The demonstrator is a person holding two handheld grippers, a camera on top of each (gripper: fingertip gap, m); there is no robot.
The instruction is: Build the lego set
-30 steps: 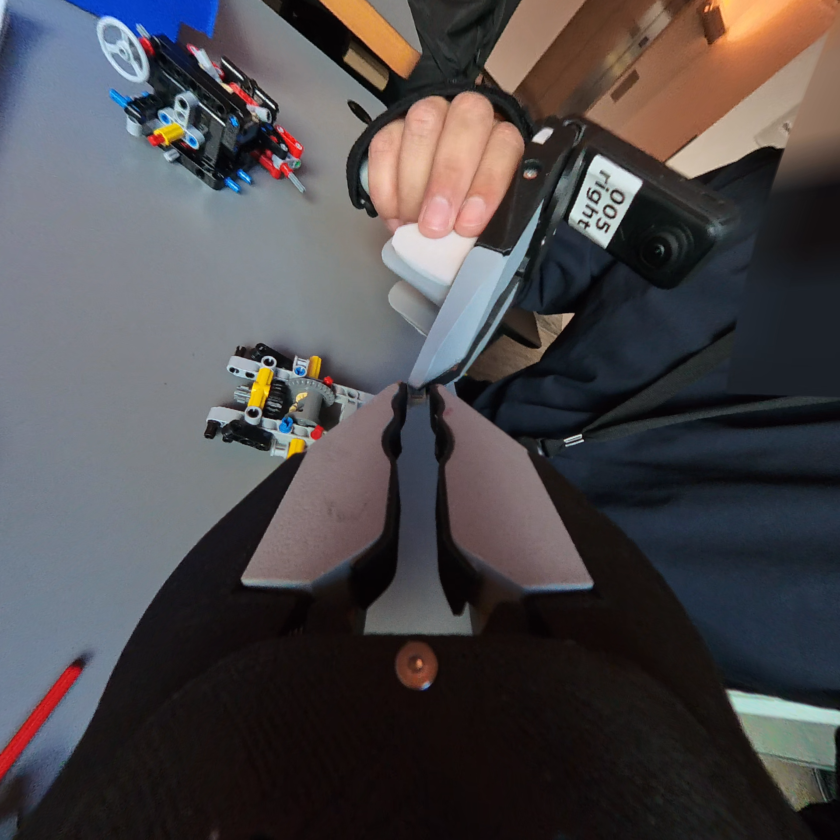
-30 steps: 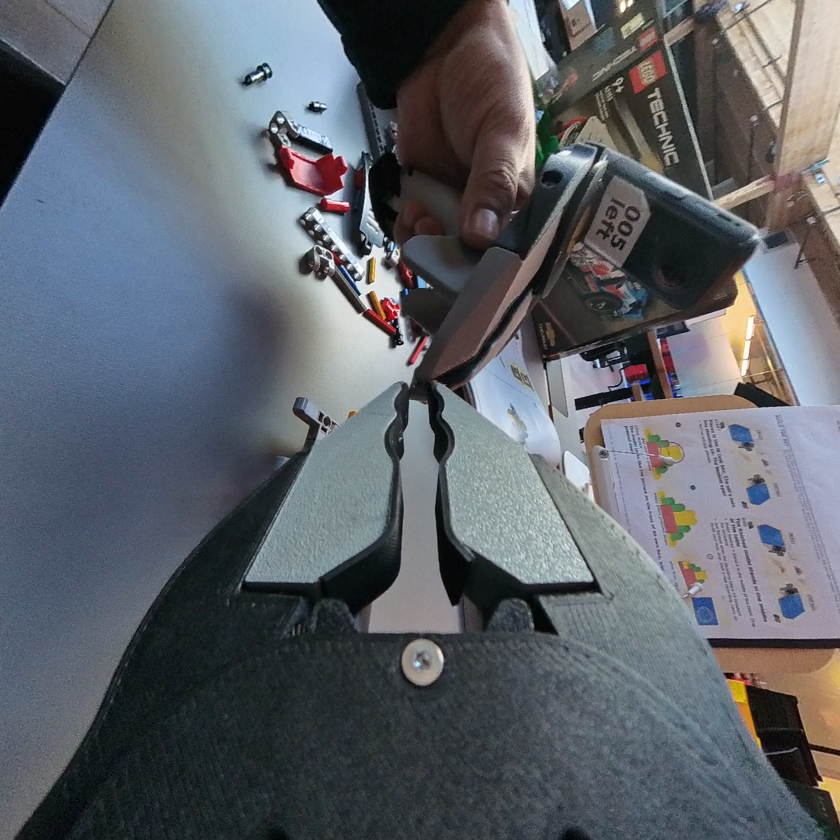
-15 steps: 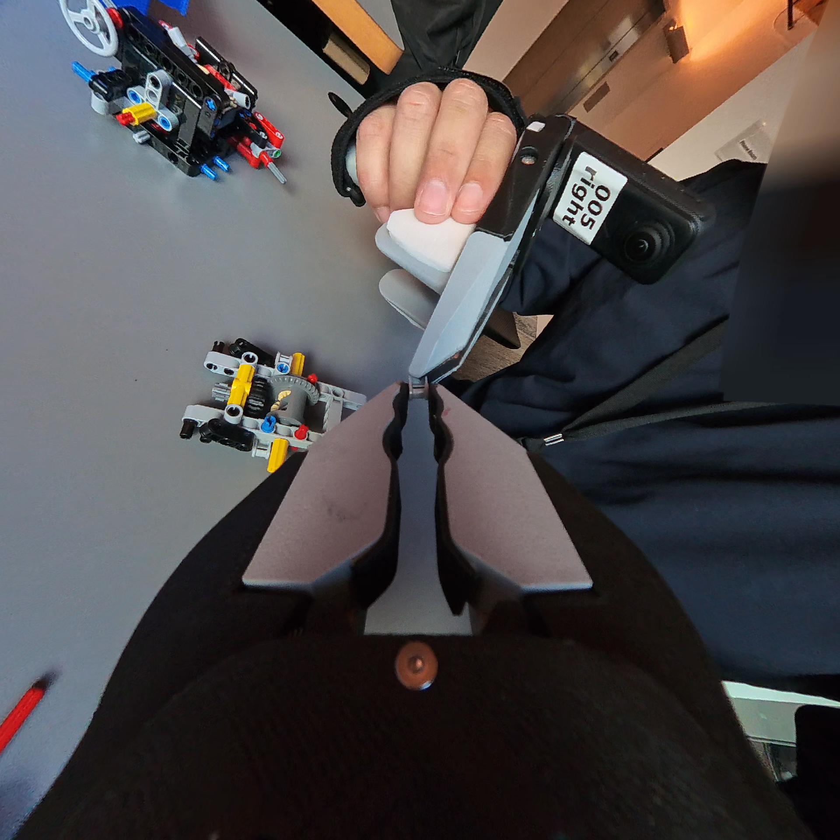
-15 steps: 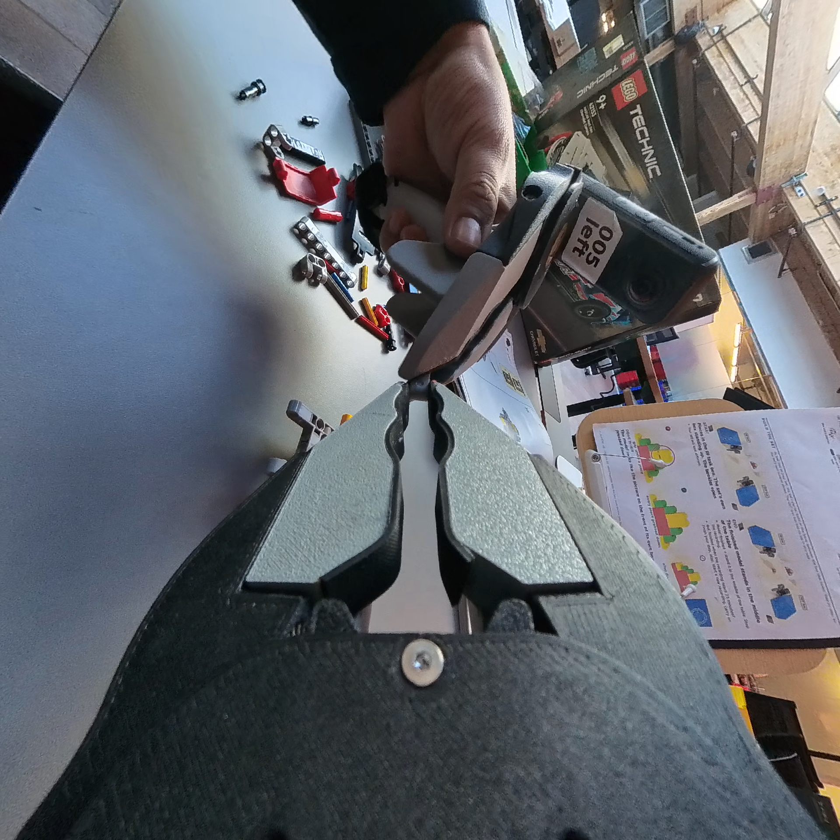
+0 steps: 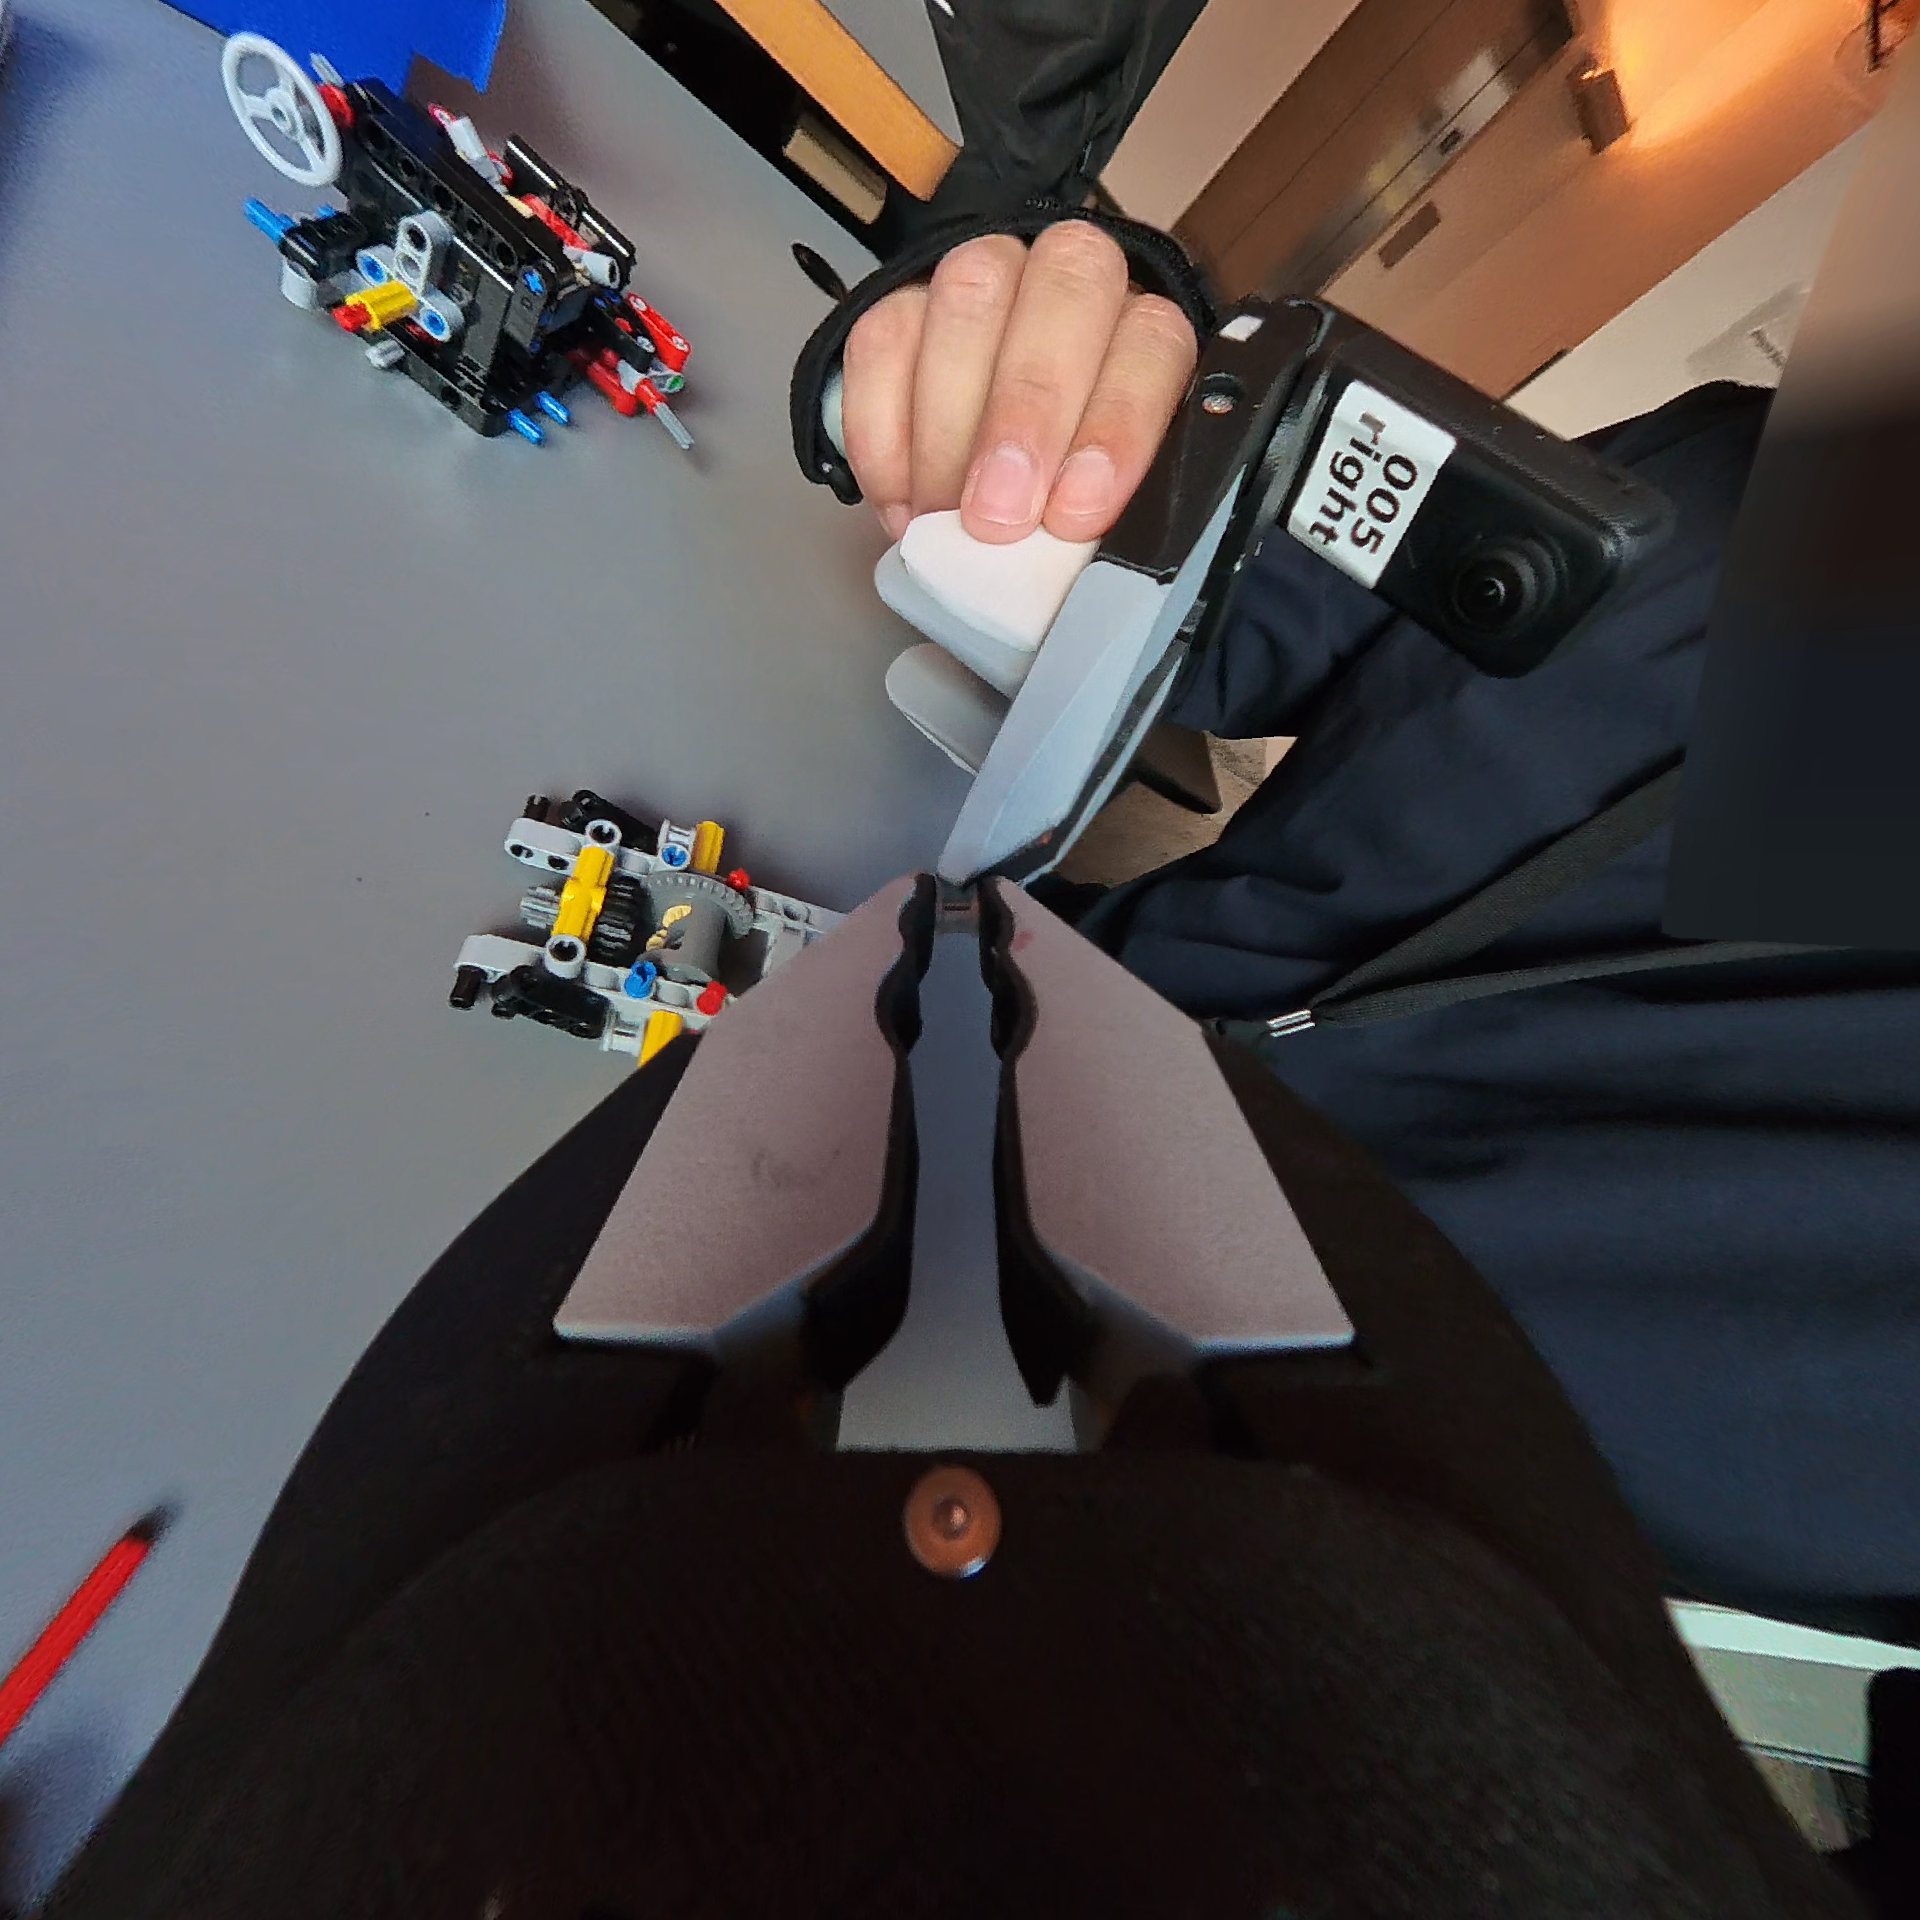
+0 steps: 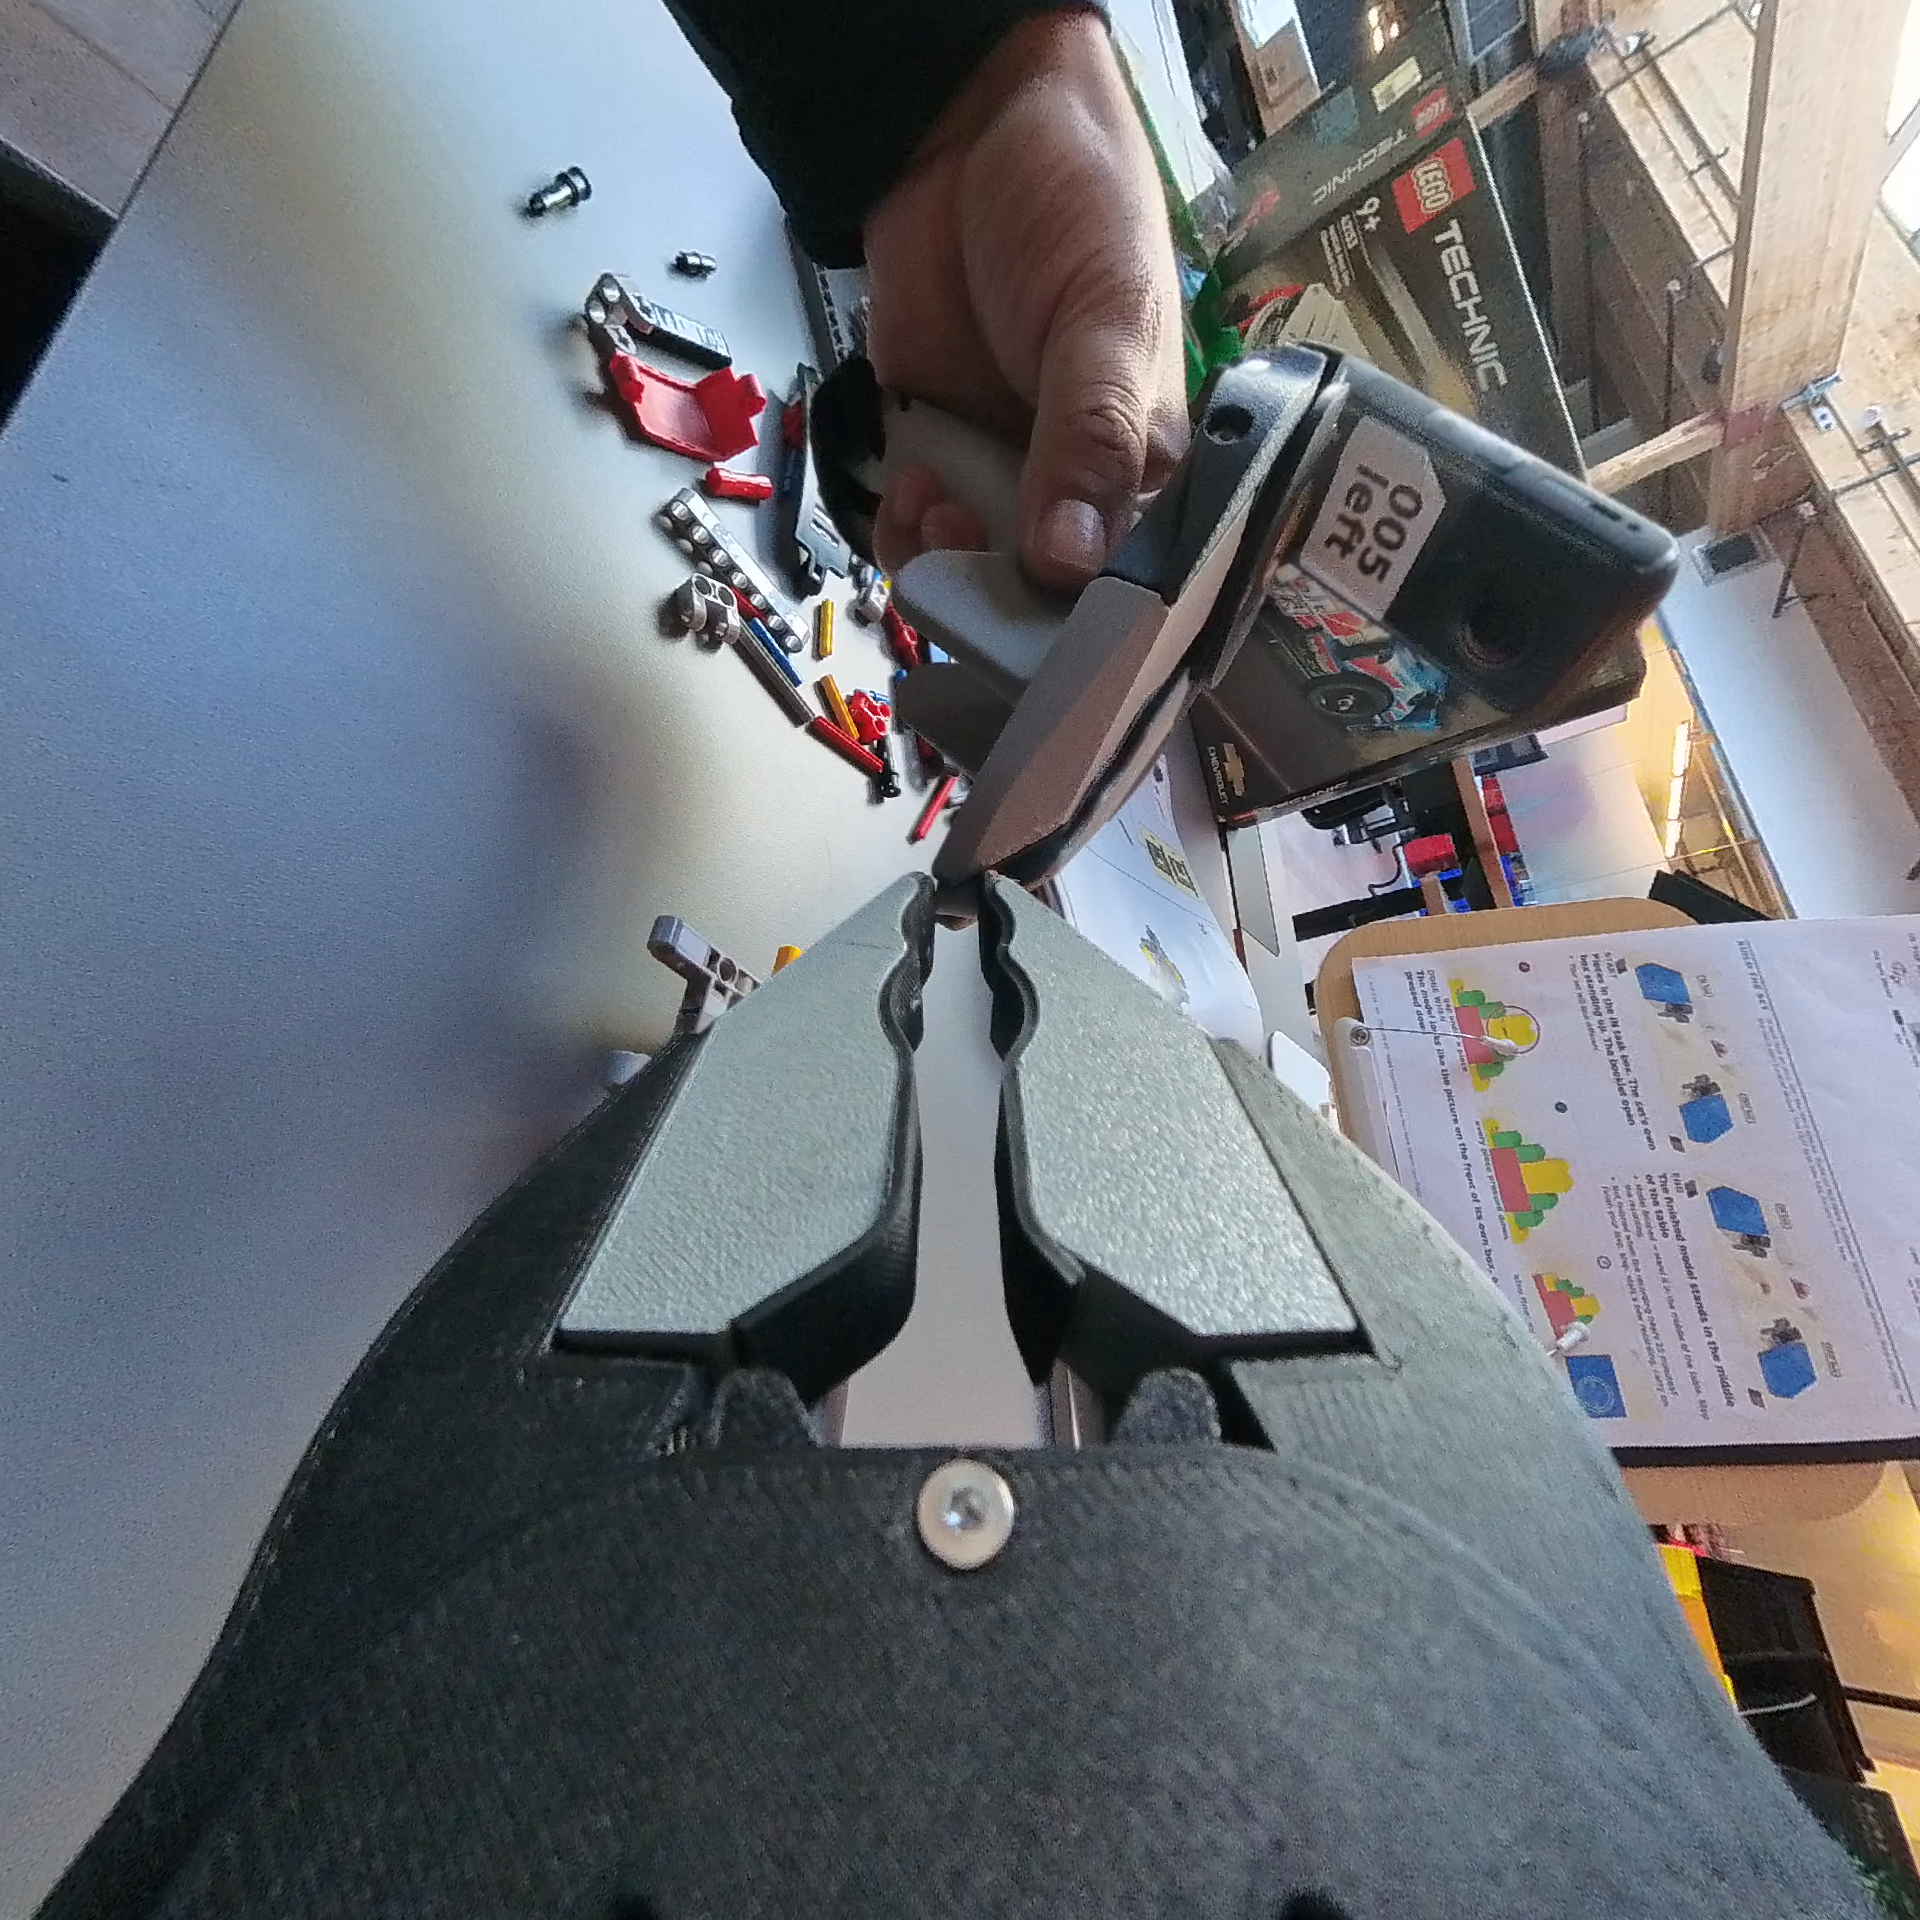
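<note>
The left hand-held gripper (image 5: 956,902) is clamping a small grey piece (image 5: 956,906) at its very tips, with both pads pressing on the piece's sides. The right hand-held gripper (image 6: 958,904) is meeting it tip to tip and is closed on a small grey piece (image 6: 958,902) at the same spot. Whether the two are gripping one part or two mating parts cannot be told, because the fingertips are covering most of it. The joint is being held in the air above the grey counter (image 5: 312,644), at the edge nearest the person.

For good execution, both grippers should probably be kept on one common axis, with no twisting, since so shallow a tip grip could let the piece pivot or slip out. Pressure is best applied slowly and straight.

On the counter just left of the left gripper, a small grey and yellow gear assembly (image 5: 623,925) is lying. Farther off, a larger black assembly with a white wheel (image 5: 447,270) is standing. In the right wrist view, loose red, grey and yellow parts (image 6: 769,613) are lying scattered beyond the person's left hand (image 6: 1029,343).
</note>
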